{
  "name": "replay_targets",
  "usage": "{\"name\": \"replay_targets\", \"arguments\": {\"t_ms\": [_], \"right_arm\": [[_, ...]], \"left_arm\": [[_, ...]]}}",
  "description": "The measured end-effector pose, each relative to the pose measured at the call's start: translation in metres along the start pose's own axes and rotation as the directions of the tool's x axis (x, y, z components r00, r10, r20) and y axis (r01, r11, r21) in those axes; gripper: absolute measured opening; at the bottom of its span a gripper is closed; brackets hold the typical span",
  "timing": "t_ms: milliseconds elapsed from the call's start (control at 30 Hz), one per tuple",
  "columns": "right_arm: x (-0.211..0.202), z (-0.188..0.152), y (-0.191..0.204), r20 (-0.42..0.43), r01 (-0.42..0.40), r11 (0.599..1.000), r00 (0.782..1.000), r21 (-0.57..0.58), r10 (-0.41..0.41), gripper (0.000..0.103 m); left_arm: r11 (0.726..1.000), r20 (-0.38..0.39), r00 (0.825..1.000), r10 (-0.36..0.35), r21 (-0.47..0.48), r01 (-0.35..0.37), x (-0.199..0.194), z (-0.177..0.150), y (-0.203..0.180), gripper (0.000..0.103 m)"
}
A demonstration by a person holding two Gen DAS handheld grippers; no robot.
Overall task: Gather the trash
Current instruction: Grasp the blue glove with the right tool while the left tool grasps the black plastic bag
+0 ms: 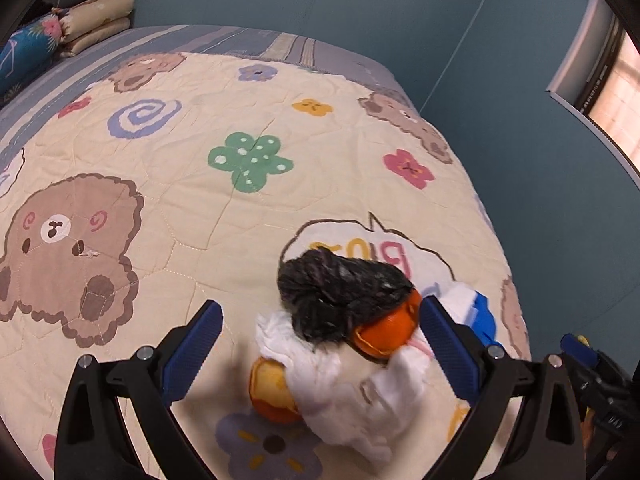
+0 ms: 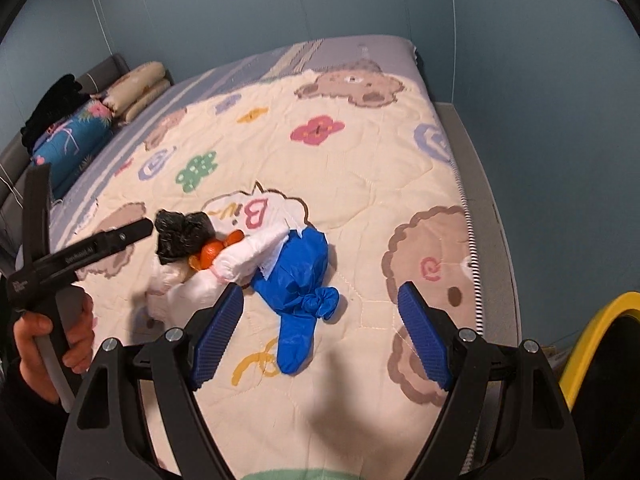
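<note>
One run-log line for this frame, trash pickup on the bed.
left gripper: open, over trash pile | right gripper: open, empty, near blue bag | black bag, orange peel, tissues: on quilt

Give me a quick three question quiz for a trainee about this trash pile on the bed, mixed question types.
1. True or false: the left gripper is open above the trash pile.
2. Which item lies nearest the right gripper? A) black bag B) blue bag C) orange peel
3. Fill in: the trash rests on a quilt printed with flowers and ____.

Key: 1 true; 2 B; 3 bears.
</note>
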State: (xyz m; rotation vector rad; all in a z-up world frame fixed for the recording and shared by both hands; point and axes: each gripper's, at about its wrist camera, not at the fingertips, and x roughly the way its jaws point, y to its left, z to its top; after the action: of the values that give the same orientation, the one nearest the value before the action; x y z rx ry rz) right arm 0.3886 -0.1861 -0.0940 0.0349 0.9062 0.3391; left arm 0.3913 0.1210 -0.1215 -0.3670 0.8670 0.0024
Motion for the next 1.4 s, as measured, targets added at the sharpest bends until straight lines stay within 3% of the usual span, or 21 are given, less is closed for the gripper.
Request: {"name": "replay_targets", "arguments": {"t_ms": [400,567,700,833,867,900,967,1000,1100,1400], "right_arm": [[0.066,0.003,0.013,-0.040,0.088,0.993,0.995,-0.076,-0.091,0.076],[0.083,-0.002,0.015,-0.074,0.085,0.990,0.993,-0.109,-0.093,0.075],[0.091,-0.003,0.014,-0.087,0.076,0.991,0.993,-0.108,-0.085,0.073],[0.102,-0.004,0.017,-0.111,0.065,0.991,0.991,-0.121,-0.079,0.065],[0.103,-0.005,0.018,-0.116,0.063,0.990,0.990,-0.124,-0.078,0.064],[0.104,-0.006,0.020,-0.117,0.063,0.989,0.990,-0.136,-0.079,0.059],[0.103,-0.009,0.024,-0.120,0.051,0.986,0.990,-0.159,-0.071,0.041],[0.102,-0.010,0.027,-0.127,0.035,0.985,0.990,-0.168,-0.056,0.027],[0.101,-0.013,0.035,-0.139,0.012,0.981,0.990,-0.192,-0.039,0.018],[0.080,-0.012,0.030,-0.161,-0.065,0.990,0.986,-0.123,0.045,0.013]], "left_arm": [[0.999,-0.020,1.000,0.020,-0.045,-0.021,0.040,0.013,0.013,0.095],[1.000,-0.040,0.999,0.005,-0.022,-0.006,0.054,0.014,0.005,0.094],[1.000,-0.058,0.998,-0.020,0.001,0.020,0.063,0.013,-0.005,0.083],[0.998,-0.091,0.995,-0.050,0.028,0.052,0.074,0.012,-0.017,0.071],[0.997,-0.098,0.993,-0.058,0.040,0.062,0.076,0.011,-0.021,0.061],[0.996,-0.106,0.992,-0.068,0.057,0.074,0.078,0.011,-0.025,0.048],[0.994,-0.105,0.992,-0.065,0.077,0.073,0.078,0.009,-0.031,0.043],[0.994,-0.098,0.993,-0.064,0.081,0.072,0.077,0.009,-0.032,0.042],[0.994,-0.095,0.992,-0.078,0.073,0.085,0.075,0.009,-0.031,0.036],[0.994,-0.063,0.994,-0.094,0.042,0.097,0.050,0.011,-0.022,0.034]]}}
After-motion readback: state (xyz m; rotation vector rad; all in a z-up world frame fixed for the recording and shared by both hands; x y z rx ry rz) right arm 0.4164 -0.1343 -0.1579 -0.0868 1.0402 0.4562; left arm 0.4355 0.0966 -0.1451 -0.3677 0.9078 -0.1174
